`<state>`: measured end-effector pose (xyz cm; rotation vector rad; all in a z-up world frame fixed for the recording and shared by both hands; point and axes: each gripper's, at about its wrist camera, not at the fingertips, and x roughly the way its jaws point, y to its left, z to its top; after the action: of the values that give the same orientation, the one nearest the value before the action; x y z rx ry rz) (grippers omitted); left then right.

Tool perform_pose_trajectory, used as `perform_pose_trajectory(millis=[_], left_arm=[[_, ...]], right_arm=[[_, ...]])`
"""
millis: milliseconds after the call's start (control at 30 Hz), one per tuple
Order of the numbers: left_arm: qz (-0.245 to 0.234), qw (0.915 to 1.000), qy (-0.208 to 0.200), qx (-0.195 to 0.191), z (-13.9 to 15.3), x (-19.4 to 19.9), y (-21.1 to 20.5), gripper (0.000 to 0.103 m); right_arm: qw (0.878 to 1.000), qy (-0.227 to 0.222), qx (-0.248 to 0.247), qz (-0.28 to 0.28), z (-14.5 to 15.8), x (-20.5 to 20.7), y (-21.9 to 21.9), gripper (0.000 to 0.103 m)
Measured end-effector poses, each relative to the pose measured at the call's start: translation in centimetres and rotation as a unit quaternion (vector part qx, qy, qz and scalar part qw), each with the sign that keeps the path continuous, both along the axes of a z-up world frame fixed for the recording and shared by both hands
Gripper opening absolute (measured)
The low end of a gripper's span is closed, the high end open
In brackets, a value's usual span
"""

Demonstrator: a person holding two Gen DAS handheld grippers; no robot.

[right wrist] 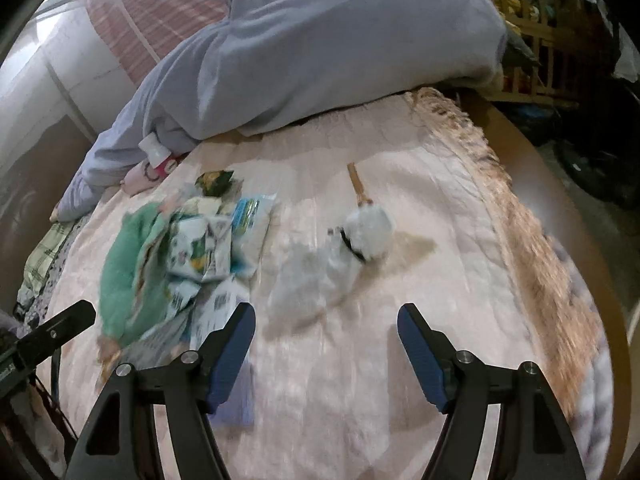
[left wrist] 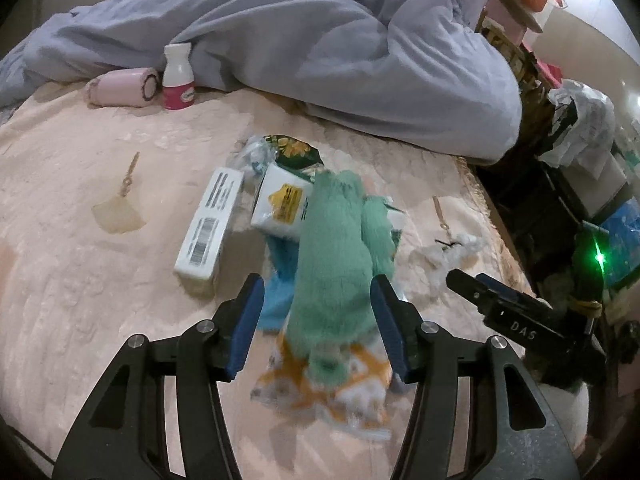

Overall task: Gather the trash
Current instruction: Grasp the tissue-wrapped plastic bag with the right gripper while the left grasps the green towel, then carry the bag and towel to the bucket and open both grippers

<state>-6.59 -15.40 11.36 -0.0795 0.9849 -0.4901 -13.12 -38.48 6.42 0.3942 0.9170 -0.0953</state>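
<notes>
Our left tongs (left wrist: 318, 300) straddle the green fuzzy cloth (left wrist: 336, 264), seemingly not pinching it; our right tongs (right wrist: 326, 320) hang spread over the bed (right wrist: 420, 200).

The left tongs (left wrist: 318, 292) are held spread apart, pointed forward and downward. The right tongs (right wrist: 326, 320) are likewise held wide apart, nothing gripped.

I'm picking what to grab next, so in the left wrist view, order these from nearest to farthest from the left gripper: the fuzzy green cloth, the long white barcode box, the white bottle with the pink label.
1. Fuzzy green cloth: between the left gripper's fingers.
2. Long white barcode box: ahead, slightly left.
3. White bottle with pink label: far left, against the blue-grey duvet.
</notes>
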Motion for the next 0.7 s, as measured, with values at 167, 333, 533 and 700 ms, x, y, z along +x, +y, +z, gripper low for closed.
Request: perform_pose_trajectory(millis=[167,333,533,700], left_arm=[[-0.008,0.9999,0.012,-0.005,-1.0,1.8,-1.5,0.053],[-0.025,0.9991,0.027,-0.021,-1.4,2.3,-2.0,0.035],[-0.022,0.9984,0.023,-0.046,0.7,1.4,-0.5,0.032],[-0.027,0.9973,0.004,-0.067,3.6,-0.5,0.2,0.032]], right_arm=[[1.0,0.006,-0.005,0.0,-1.4,2.7,-0.3,0.056],[1.0,0.0,-0.005,0.01,-1.8,3.8,-0.5,0.024],[0.999,-0.023,0.004,0.03,-0.3,1.7,-0.1,0.02],[0.998,-0.049,0.006,0.051,2.2,-1.5,0.4,0.02]])
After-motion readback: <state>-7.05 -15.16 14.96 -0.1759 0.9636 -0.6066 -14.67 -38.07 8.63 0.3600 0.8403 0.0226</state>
